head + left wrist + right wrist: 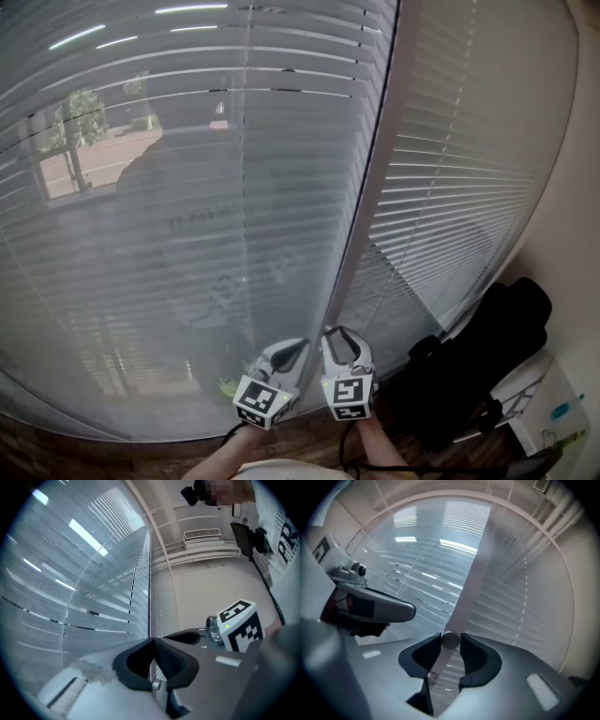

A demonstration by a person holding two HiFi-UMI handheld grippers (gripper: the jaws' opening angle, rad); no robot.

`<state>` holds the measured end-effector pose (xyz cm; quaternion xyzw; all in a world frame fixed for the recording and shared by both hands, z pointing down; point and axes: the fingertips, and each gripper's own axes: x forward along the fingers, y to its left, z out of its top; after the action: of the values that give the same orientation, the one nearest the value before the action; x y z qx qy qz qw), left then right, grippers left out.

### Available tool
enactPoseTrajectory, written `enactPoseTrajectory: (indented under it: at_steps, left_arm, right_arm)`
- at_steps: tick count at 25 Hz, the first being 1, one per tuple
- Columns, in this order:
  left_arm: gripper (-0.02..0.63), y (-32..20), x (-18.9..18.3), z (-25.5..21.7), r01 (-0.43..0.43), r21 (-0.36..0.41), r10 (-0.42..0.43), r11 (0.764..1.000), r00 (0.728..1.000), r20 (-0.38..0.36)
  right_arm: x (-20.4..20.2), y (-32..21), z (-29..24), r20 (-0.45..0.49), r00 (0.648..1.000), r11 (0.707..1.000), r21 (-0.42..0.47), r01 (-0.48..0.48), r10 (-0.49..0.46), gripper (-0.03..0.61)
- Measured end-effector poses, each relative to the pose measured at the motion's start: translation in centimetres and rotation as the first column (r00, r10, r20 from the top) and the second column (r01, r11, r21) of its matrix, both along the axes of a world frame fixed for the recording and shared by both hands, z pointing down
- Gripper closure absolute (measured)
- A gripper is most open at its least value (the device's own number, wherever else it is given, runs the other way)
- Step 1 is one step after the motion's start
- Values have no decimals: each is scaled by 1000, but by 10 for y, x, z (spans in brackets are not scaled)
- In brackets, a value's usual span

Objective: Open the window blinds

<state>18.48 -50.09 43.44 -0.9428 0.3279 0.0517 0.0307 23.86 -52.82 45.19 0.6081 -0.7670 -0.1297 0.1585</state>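
White slats of the blinds [187, 187] left of the window post [367, 187] are tilted enough that trees and a street show through. Right of the post they look flat and closed. The right claw [450, 641], just in front of the post, pinches the tilt wand [440, 660]. The left claw [153, 641], beside it, is pressed together on nothing. I judge the opening partly done, with most of it left.

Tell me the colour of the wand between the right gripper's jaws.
Pale greyish white; the wand shows best in the right gripper view.
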Motion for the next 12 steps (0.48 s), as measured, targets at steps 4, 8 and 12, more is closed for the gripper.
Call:
enactPoseTrajectory:
  at_steps: [4, 8, 12]
  left_arm:
    - [621, 2, 1, -3, 2, -5, -2, 1000, 1000, -2]
    - [621, 4, 1, -4, 5, -5, -5, 1000, 1000, -6]
    - [621, 6, -1, 0, 10, -17, -10, 1000, 1000, -3]
  right_arm:
    - [-7, 0, -3, -252, 968, 999, 49, 7, 6, 439]
    - [-13, -1, -1, -411, 912, 998, 69, 14, 16, 437]
    - [-13, -6, 3, -487, 873, 997, 72, 10, 27, 437]
